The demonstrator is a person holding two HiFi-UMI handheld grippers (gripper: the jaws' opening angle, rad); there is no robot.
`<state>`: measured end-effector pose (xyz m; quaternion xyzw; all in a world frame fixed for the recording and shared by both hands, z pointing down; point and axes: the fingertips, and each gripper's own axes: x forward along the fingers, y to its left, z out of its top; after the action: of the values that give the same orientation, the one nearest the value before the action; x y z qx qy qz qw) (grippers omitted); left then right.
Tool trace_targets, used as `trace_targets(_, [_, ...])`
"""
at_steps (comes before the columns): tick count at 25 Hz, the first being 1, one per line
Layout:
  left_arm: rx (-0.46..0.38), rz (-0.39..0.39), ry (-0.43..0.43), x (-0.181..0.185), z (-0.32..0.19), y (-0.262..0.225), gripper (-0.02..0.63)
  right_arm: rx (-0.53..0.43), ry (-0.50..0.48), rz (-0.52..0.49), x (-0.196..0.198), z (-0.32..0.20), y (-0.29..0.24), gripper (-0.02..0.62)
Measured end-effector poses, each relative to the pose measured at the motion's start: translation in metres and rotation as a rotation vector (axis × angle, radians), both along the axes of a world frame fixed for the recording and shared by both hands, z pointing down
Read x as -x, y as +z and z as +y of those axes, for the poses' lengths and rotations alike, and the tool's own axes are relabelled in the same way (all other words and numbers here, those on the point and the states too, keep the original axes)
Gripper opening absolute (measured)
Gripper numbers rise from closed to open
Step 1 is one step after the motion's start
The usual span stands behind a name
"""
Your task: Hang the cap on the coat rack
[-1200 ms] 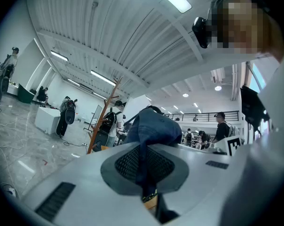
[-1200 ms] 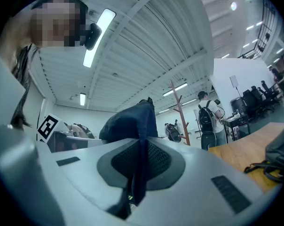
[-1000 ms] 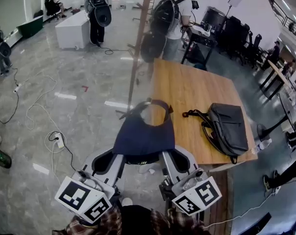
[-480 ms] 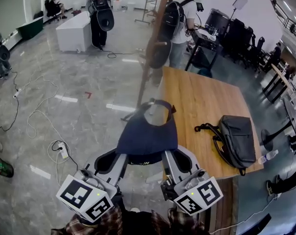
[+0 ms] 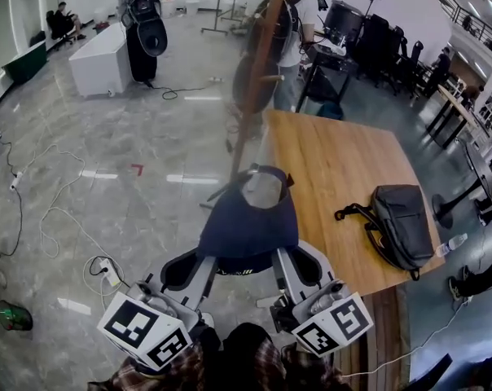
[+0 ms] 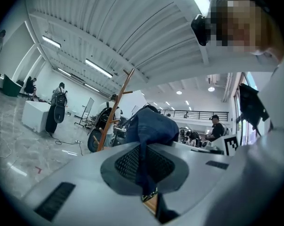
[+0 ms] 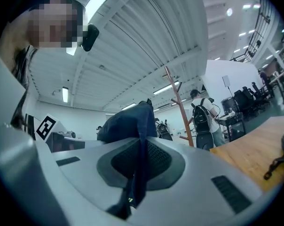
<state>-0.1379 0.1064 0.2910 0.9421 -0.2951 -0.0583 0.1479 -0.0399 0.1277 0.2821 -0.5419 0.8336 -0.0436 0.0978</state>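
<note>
From the head view, one dark blue cap (image 5: 248, 222) is held up in the air, carried between two grippers. The left hand-held gripper (image 5: 204, 261) takes its near left edge and the right hand-held gripper (image 5: 280, 259) its near right edge. The only print I can make out is the black-and-white square patterns on the two cubes (image 5: 144, 334), one per gripper. One wooden coat rack (image 5: 255, 80) stands just beyond the cap, its pole rising at the left edge of the wooden worktop (image 5: 336, 157). One black backpack (image 5: 401, 225) lies near the worktop's right edge, well apart from the cap. To the left is open grey floor (image 5: 107, 137), crossed by loose cables (image 5: 46, 210). Two people (image 5: 142, 27) wearing backpacks stand beyond the rack.

In the left gripper view, the left hand-held gripper (image 6: 144, 173) has its jaws pressed together on a fold of the cap (image 6: 149, 126). A small tag (image 6: 150, 196) shows at the fabric's lower edge, with markings perhaps yellowish and too small to read. The coat rack (image 6: 114, 109) stands ahead to the left.

In the right gripper view, the right hand-held gripper (image 7: 139, 168) is likewise pinching the cap (image 7: 125, 121). The coat rack (image 7: 178, 109) rises ahead on the right and the worktop (image 7: 255, 154) lies at lower right.
</note>
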Motion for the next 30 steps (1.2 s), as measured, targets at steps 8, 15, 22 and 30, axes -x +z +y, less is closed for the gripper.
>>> trace_targets(8, [0.043, -0.008, 0.094, -0.011, -0.035, 0.013, 0.020, 0.053, 0.087, 0.008, -0.008, -0.025, 0.012, 0.021])
trace_targets(15, [0.045, -0.014, 0.145, -0.048, -0.075, 0.023, 0.020, 0.051, 0.131, -0.010, -0.044, -0.063, 0.023, 0.021])
trace_targets(22, [0.027, -0.016, 0.138, -0.084, -0.148, 0.017, 0.020, 0.027, 0.118, -0.021, -0.082, -0.137, 0.019, 0.021])
trace_targets(30, [0.003, -0.022, 0.122, -0.143, -0.243, -0.007, 0.019, 0.004, 0.101, -0.030, -0.140, -0.234, -0.004, 0.021])
